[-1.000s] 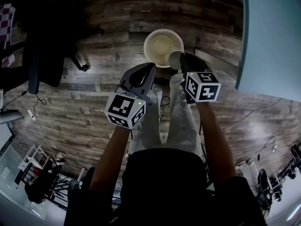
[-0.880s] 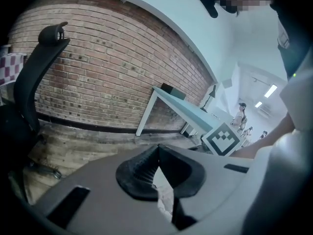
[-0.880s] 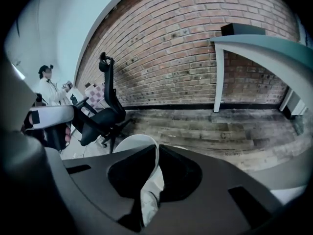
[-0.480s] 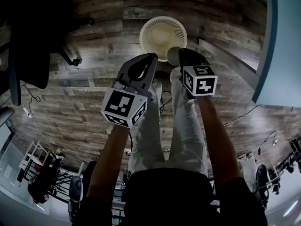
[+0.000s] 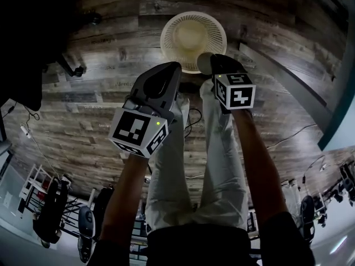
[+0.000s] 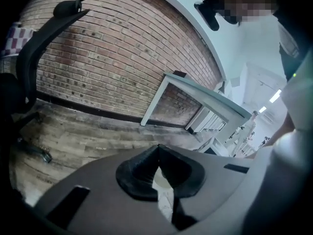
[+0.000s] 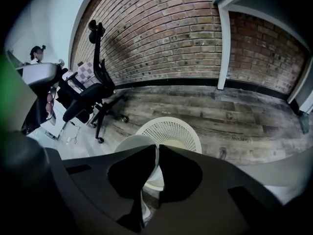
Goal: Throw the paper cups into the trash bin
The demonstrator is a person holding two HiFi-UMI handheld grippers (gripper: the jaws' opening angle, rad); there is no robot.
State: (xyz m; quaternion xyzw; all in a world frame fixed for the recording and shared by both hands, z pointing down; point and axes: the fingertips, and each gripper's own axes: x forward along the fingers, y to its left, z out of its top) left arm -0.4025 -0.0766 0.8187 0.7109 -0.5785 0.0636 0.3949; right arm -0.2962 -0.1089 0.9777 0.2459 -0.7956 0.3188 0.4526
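The right gripper has its jaws nearly together, pinching the thin wall of the cup at its rim: one jaw lies inside the cup and the other outside. The left gripper has its jaw tips touching and holds nothing. Both bare forearms reach forward and down from the person's body, left forearm and right forearm roughly parallel, with legs in pale trousers between them. In the head view the right gripper points steeply down, while the left gripper points down at a shallower angle. The cup is seen end-on from above, so its long axis runs roughly vertical, with the mouth toward the right gripper. It hangs at the near rim of the bin, partly overlapping that rim in both views. The cup is white, smooth and round. The bin is a round, cream-white basket with perforated mesh walls and an open top. It stands on a floor of worn wooden planks. A brick wall and a black chair stand behind.
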